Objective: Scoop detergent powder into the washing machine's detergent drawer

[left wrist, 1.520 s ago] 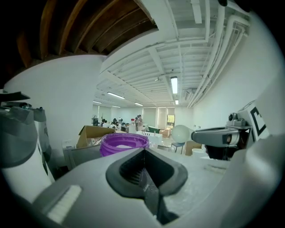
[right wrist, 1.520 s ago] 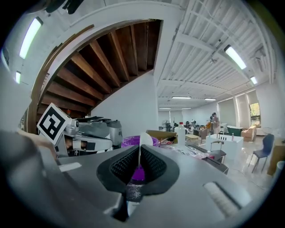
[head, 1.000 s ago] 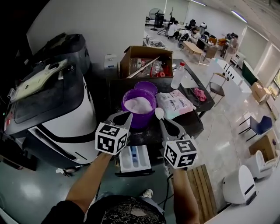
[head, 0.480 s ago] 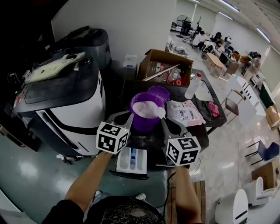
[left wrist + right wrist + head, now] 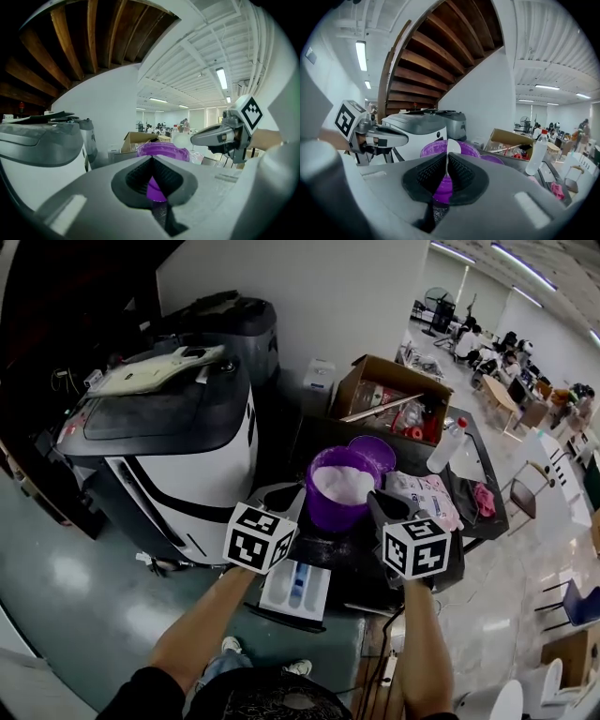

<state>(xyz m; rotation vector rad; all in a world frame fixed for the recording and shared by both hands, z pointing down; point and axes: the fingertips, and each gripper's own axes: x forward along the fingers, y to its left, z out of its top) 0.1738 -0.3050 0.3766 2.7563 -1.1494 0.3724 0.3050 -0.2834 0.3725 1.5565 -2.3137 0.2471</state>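
A large black-and-white machine [image 5: 178, 427] fills the left of the head view. Just to its right is a dark worktop [image 5: 314, 432]. At the worktop's far end stands an open cardboard box [image 5: 389, 395]. In front of the box is a purple tub [image 5: 339, 502] full of white detergent powder [image 5: 342, 484], with a purple lid [image 5: 380, 451] just behind it. A pink-and-white bag [image 5: 422, 498] lies to the tub's right, and a clear bottle [image 5: 445, 446] stands beyond the bag.

Below the worktop's near edge the white detergent drawer [image 5: 298, 585] stands pulled out, a blue compartment down its middle.

The left gripper [image 5: 151, 159] points at the tub's left side with its jaws pressed together; the purple wall shows through the opening behind the tips. The right gripper [image 5: 446, 157] pinches the thin handle of a white spoon [image 5: 452, 146], whose bowl stands above the tub's rim.
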